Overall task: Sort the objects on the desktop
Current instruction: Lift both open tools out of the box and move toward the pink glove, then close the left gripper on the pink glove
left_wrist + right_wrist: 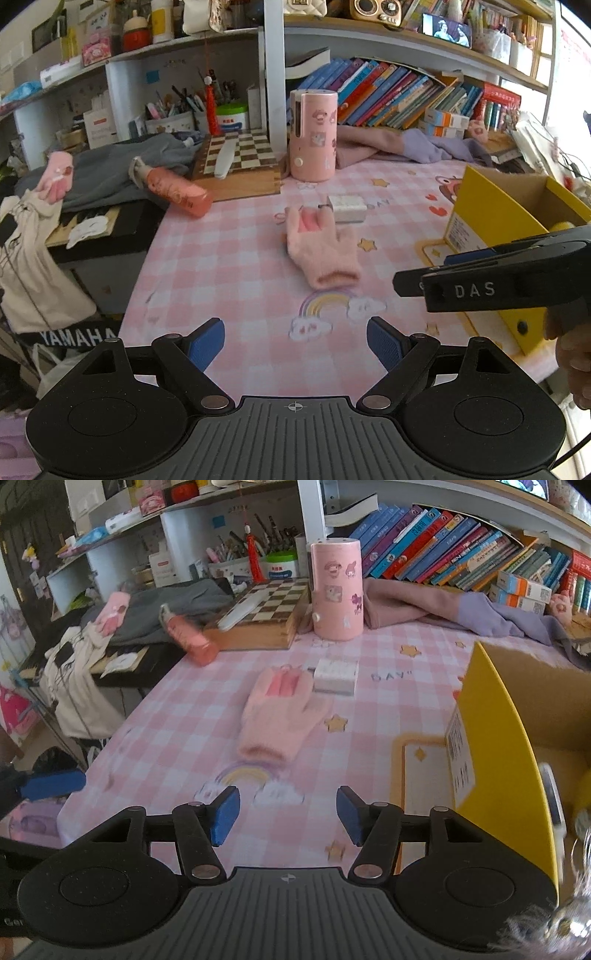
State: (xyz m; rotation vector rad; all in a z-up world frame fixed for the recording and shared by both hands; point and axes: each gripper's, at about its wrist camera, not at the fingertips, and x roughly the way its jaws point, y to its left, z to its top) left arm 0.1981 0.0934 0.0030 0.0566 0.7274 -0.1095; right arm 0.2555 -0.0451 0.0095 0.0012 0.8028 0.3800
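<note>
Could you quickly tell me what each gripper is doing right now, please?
Left gripper: open, nothing between its pads.
Right gripper: open, nothing between its pads; the pink glove lies ahead on the table.

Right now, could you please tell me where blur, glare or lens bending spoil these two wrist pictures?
Left wrist view: the shelves bow from the fisheye lens, the window edge is washed out, and the pink glove is sharp. Right wrist view: the same bowing, the yellow box is fairly sharp, but the things inside it at the right edge are smeared.
</note>
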